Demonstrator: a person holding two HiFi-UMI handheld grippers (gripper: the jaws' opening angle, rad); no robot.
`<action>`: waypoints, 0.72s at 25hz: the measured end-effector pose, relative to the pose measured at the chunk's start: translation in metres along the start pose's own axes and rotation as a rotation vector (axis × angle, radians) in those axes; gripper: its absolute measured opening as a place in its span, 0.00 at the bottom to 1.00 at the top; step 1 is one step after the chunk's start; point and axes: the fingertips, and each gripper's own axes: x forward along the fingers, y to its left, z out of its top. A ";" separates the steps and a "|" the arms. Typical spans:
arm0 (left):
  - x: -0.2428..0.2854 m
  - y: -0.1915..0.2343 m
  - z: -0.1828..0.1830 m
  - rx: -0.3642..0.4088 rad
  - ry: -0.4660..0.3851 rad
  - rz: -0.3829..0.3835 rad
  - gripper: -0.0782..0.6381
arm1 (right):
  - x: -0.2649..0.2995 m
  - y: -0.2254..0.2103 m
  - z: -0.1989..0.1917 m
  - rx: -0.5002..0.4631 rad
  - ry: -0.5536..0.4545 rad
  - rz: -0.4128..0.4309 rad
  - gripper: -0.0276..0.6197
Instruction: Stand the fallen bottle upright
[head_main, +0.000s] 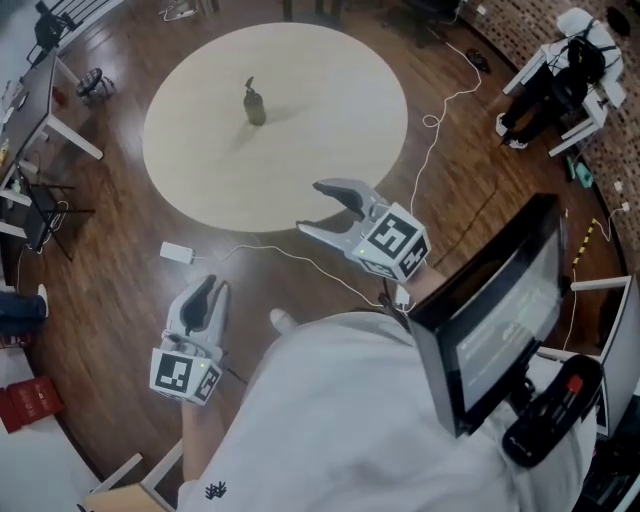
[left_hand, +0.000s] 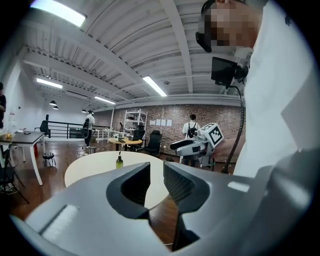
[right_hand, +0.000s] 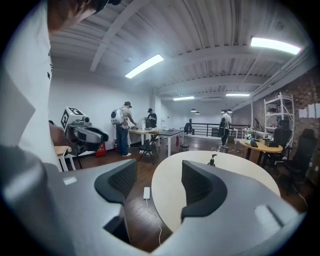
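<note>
I hold 2 grippers off the round table (head_main: 330, 110): right gripper (head_main: 310, 207) raised near its edge, jaws wide apart, empty; left gripper (head_main: 212, 288) lower by my side, jaws at a narrow gap, empty. 1 bottle (head_main: 255, 104) stands upright on the table, well apart from both, its detail too small to make out

Small olive-green bottle (head_main: 255, 104) on the round pale worktop (head_main: 330, 130): label and cap shape too small to tell. In the right gripper view the bottle (right_hand: 213, 160) is a dark speck. The white shirt (head_main: 350, 420) hides most of both arms and the floor beneath.
</note>
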 end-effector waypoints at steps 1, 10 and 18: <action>0.003 -0.007 -0.003 0.003 0.009 0.005 0.22 | -0.010 0.005 -0.002 -0.004 -0.007 0.010 0.48; 0.054 -0.129 0.004 0.000 -0.021 -0.018 0.22 | -0.125 0.007 -0.026 -0.036 -0.048 0.045 0.48; 0.065 -0.198 -0.012 -0.011 0.009 -0.041 0.22 | -0.190 0.013 -0.044 -0.031 -0.063 0.034 0.47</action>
